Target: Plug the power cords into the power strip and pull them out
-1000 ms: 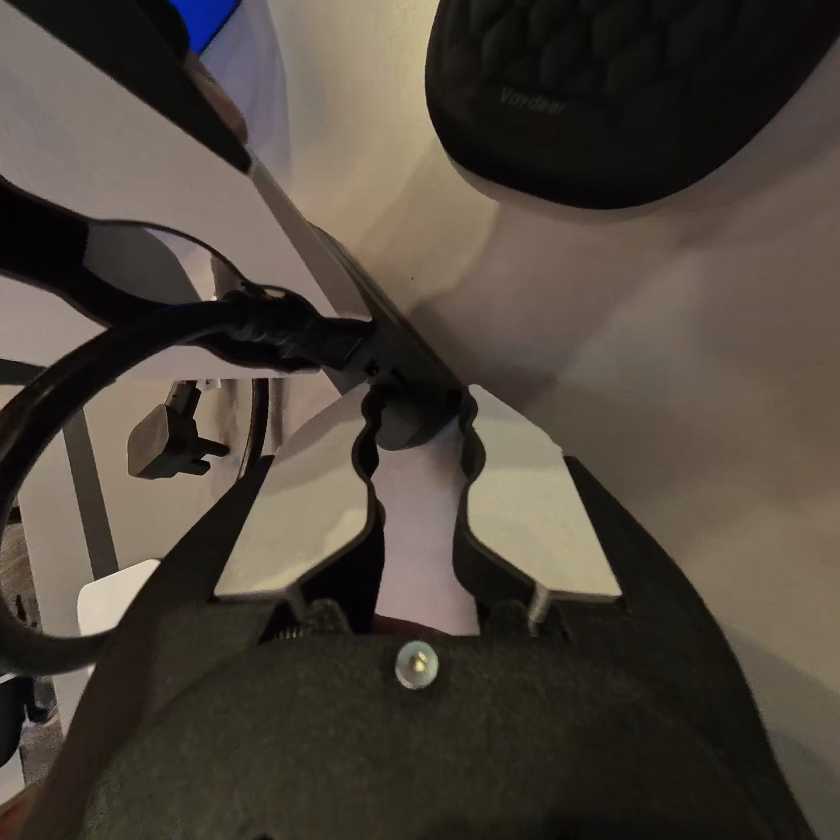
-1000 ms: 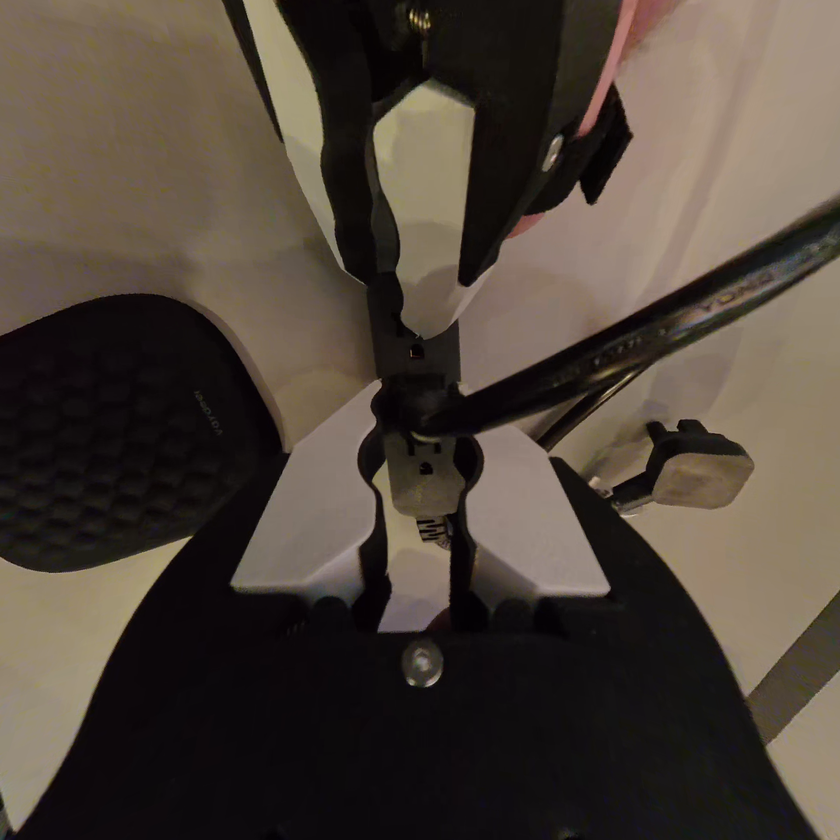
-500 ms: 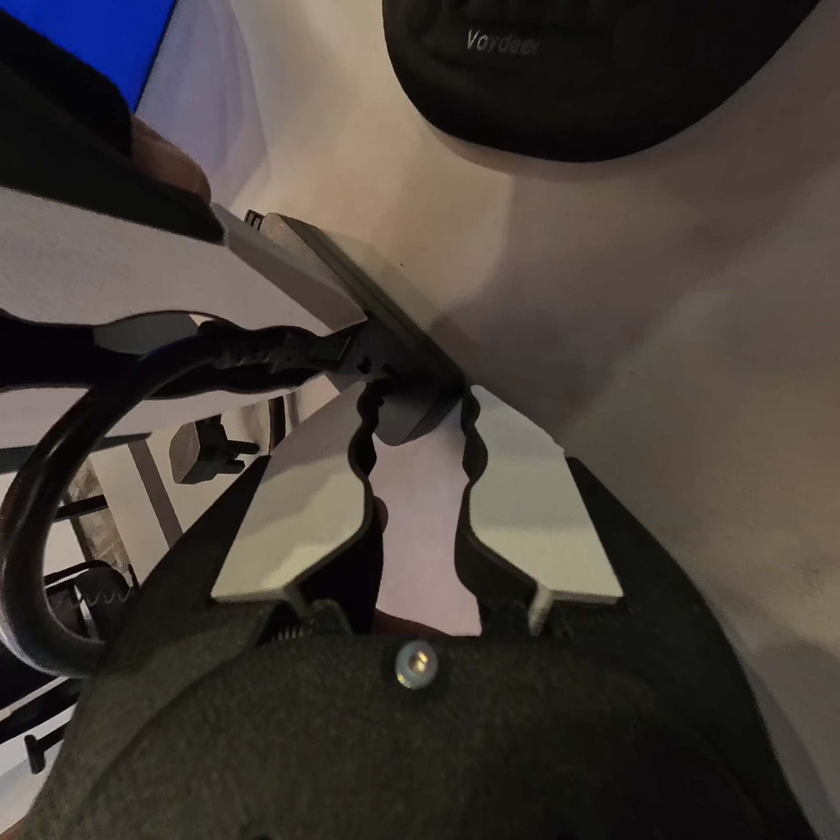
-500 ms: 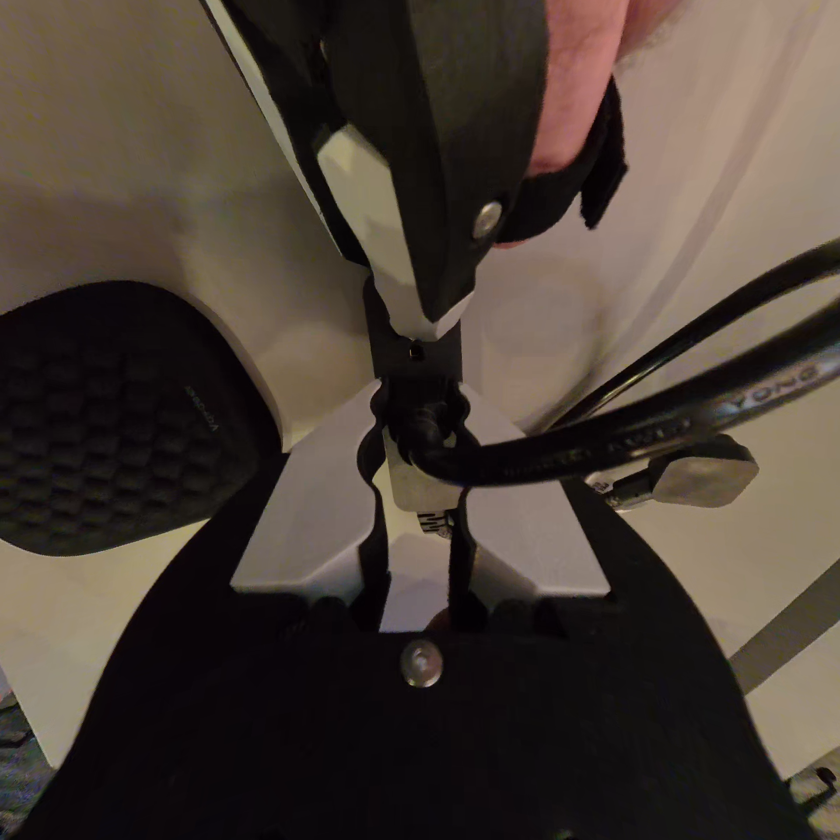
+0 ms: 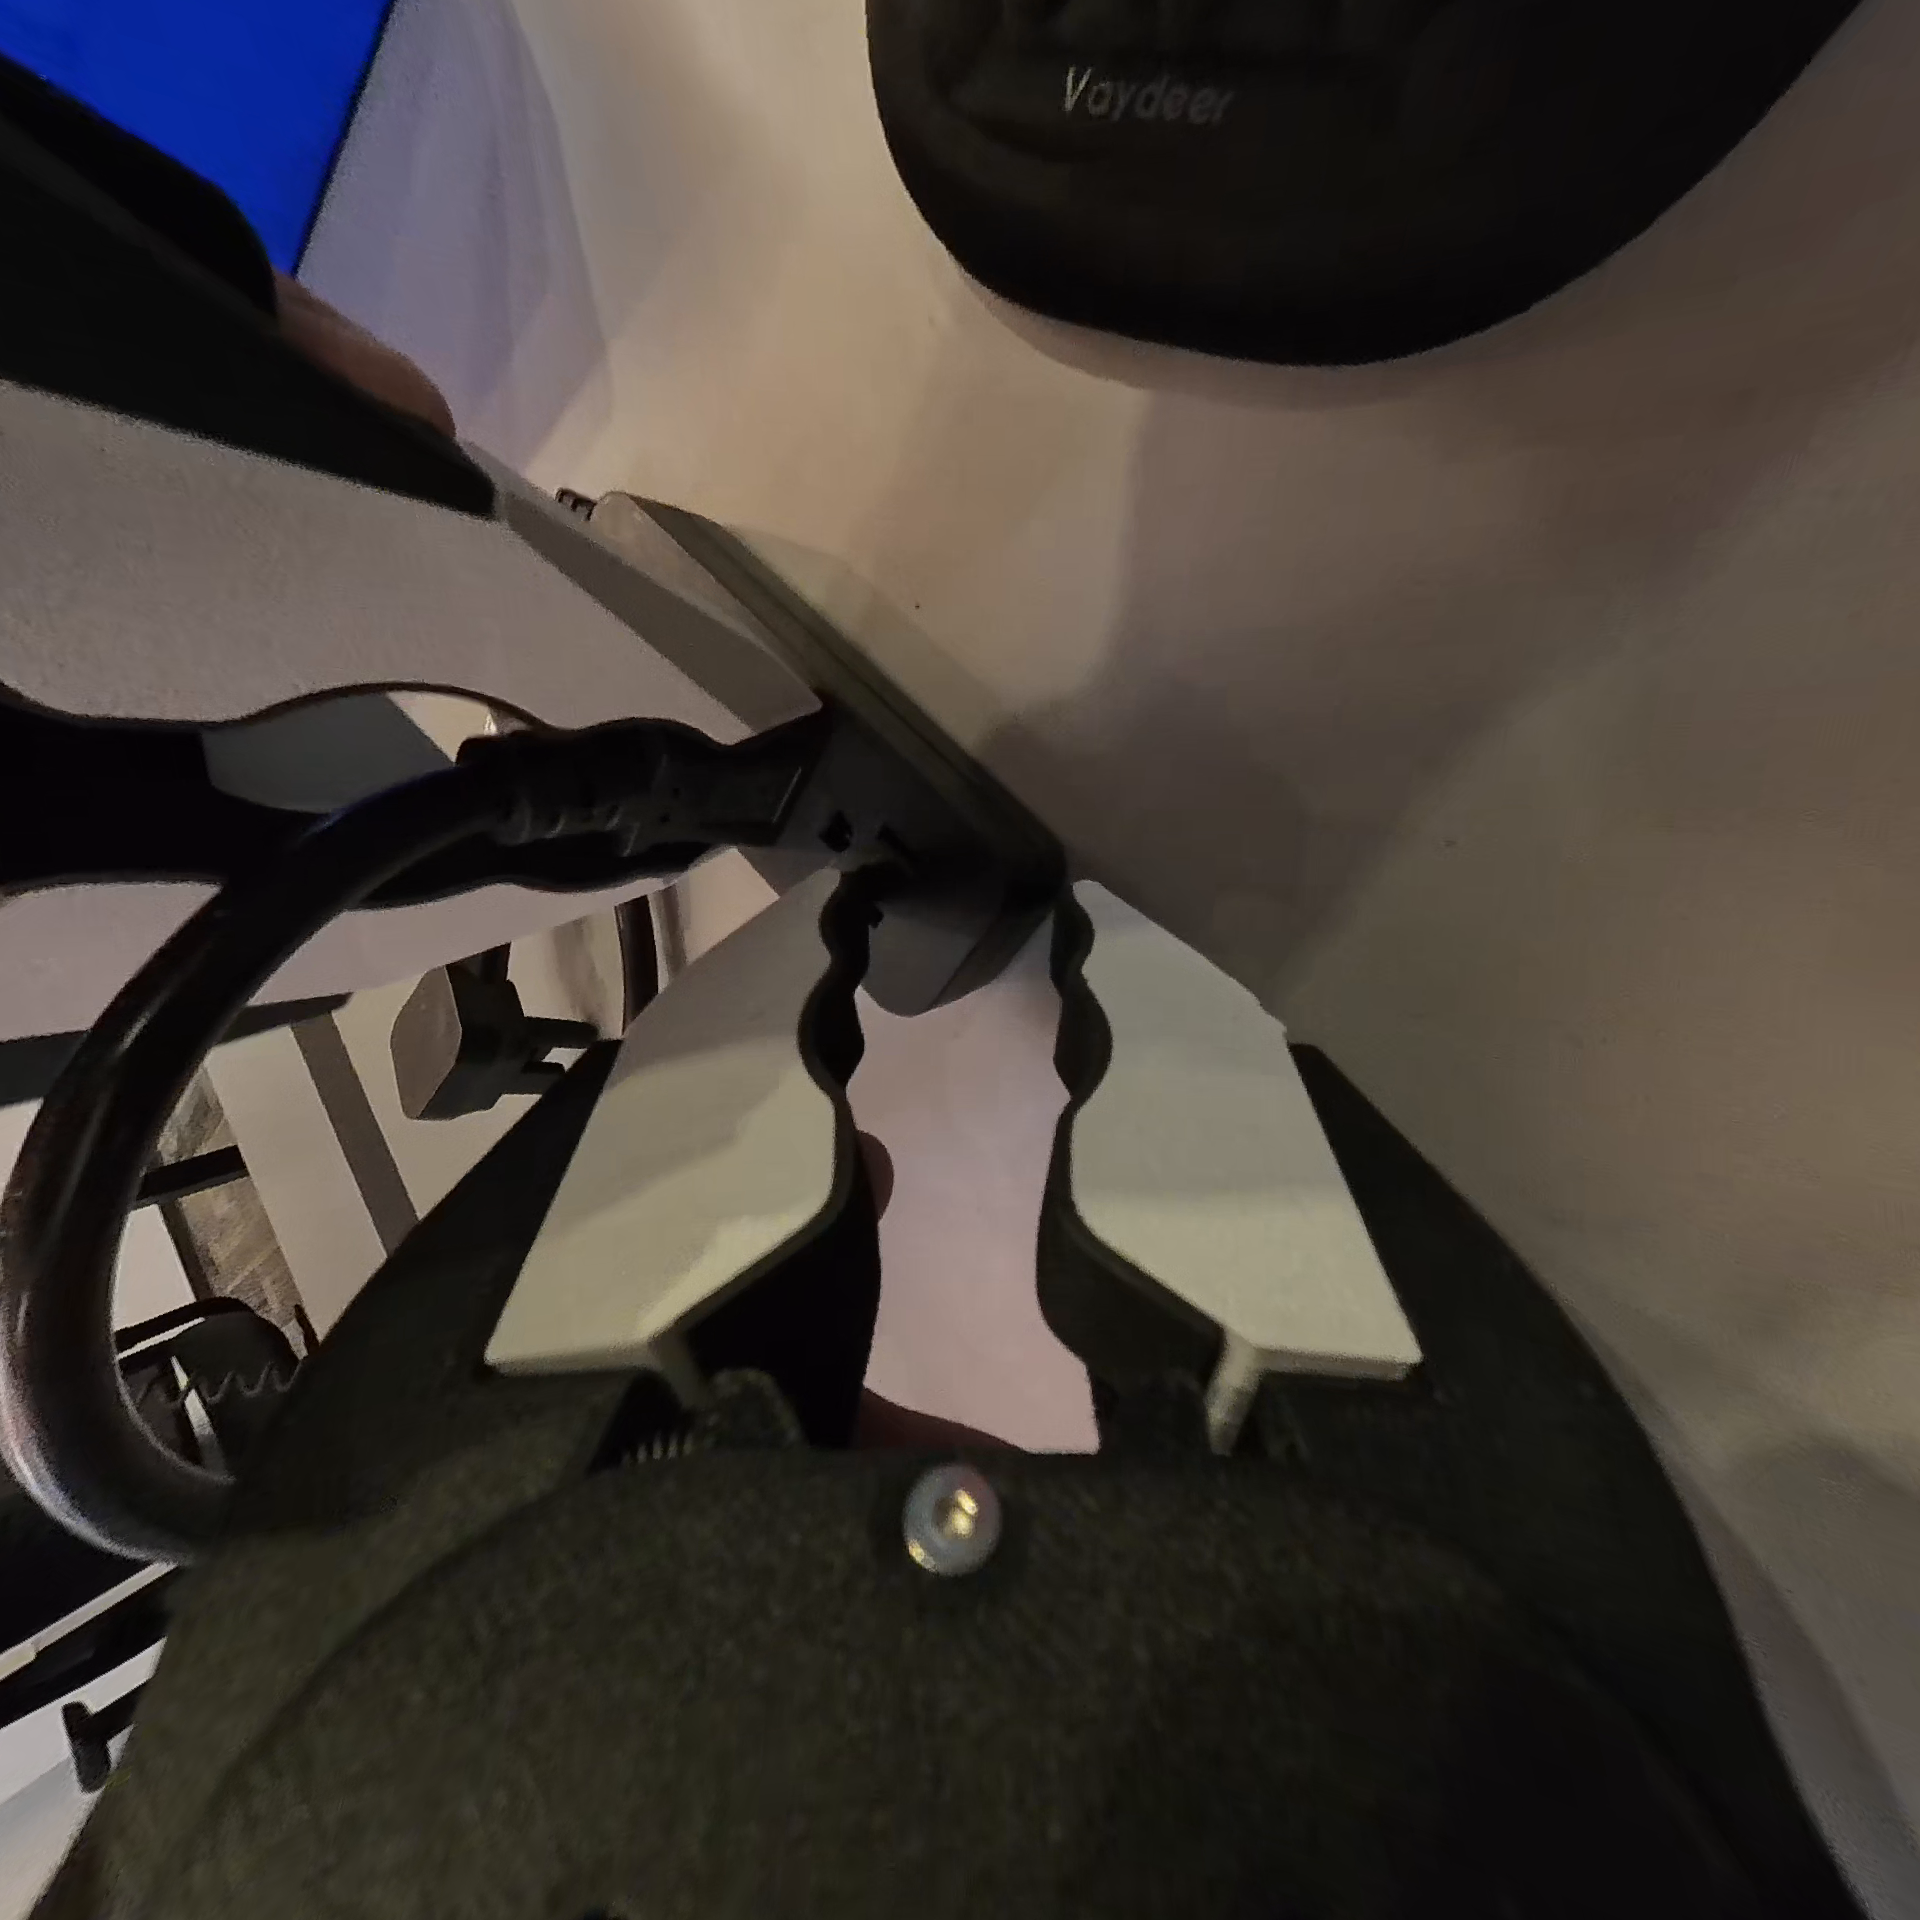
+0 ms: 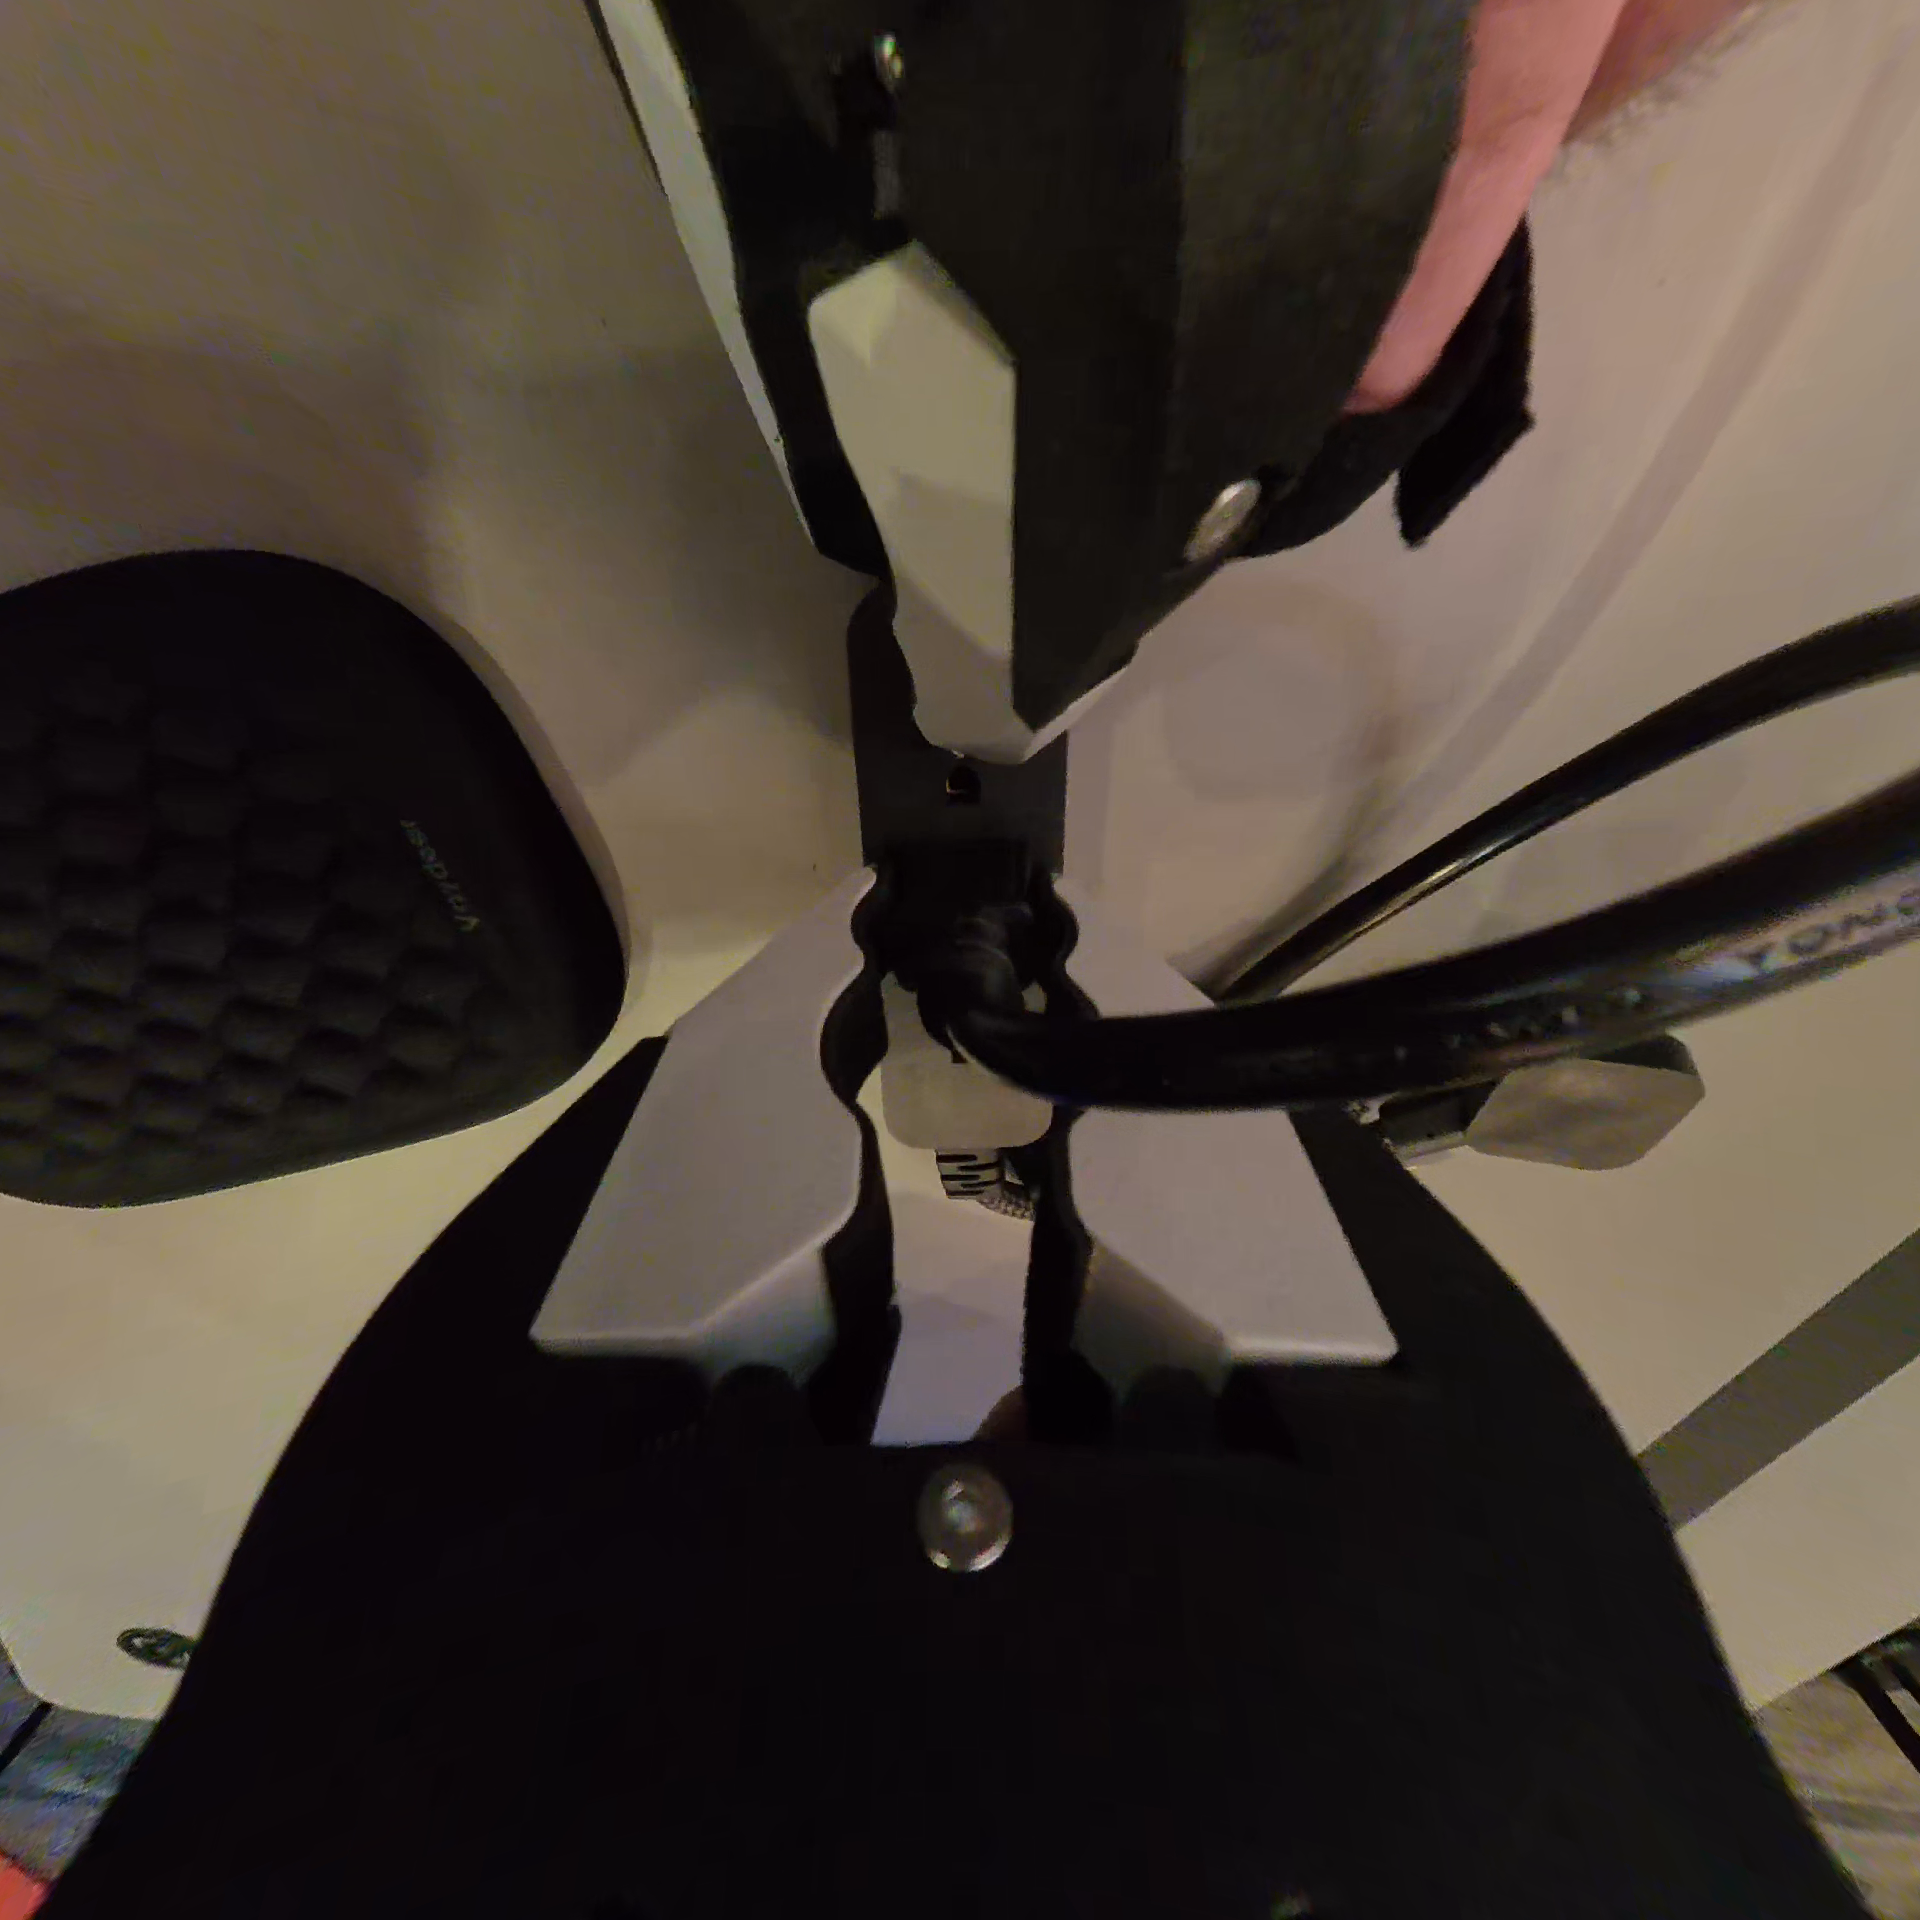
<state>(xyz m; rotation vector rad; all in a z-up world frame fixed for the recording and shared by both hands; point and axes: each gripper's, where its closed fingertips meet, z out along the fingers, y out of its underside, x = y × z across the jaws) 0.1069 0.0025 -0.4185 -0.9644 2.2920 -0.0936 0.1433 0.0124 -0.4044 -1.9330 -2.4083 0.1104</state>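
Note:
A dark power strip (image 5: 935, 831) lies on the white table. My left gripper (image 5: 951, 935) is shut on its near end. My right gripper (image 6: 961, 935) is shut on the black plug (image 6: 956, 894) of a thick black cord (image 6: 1351, 1039). The plug's front meets the strip's face (image 6: 956, 790), and its prongs are hidden. In the left wrist view the plug (image 5: 717, 790) sits between the right gripper's white fingers (image 5: 468, 623), and the cord (image 5: 125, 1091) loops down to the left. The strip's pale end (image 6: 956, 1101) shows between the right fingers.
A black wrist rest (image 5: 1351, 156) lies on the table beyond the strip; it is at the left in the right wrist view (image 6: 260, 883). A second, loose grey plug (image 6: 1558, 1122) lies by the table edge (image 5: 457, 1049). A thinner black cable (image 6: 1507, 810) arcs at the right. Left tips to right tips: about 4 centimeters.
The right gripper, still on the plug, has closed in on the strip. The thick cord has swung down across its right finger. The left gripper has tilted while keeping hold of the strip.

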